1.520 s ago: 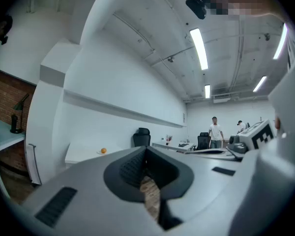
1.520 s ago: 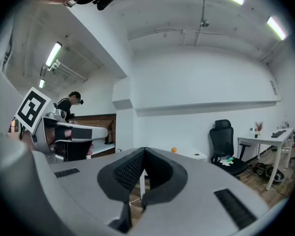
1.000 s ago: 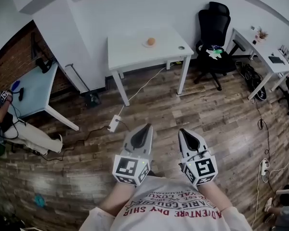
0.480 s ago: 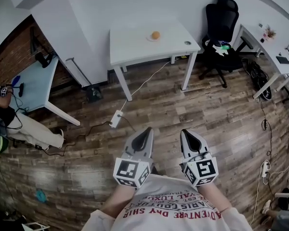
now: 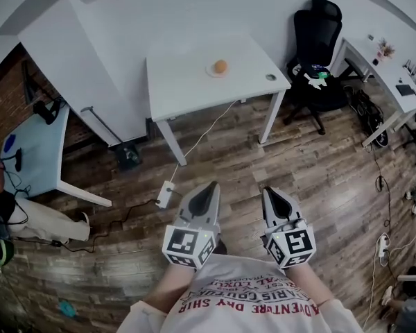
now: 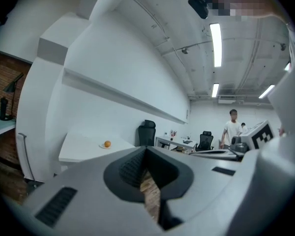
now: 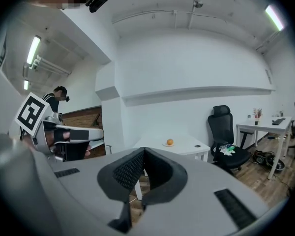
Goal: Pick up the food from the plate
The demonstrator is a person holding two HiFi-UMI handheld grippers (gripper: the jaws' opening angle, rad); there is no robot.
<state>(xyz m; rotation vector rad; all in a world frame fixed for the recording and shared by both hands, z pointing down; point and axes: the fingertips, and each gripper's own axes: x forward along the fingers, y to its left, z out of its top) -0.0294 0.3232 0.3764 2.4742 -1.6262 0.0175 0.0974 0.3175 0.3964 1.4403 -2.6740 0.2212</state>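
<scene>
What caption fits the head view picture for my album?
Left gripper and right gripper, both shut, face a white table with orange food on a plate.

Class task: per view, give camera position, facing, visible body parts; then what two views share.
Head view: on the head, facing steeply down at floor and table; left gripper, right gripper, shirt show.
Left gripper view: on that gripper, facing the table; shut fingers show.
Right gripper view: same, its own shut fingers.
Shared: orange food.
</scene>
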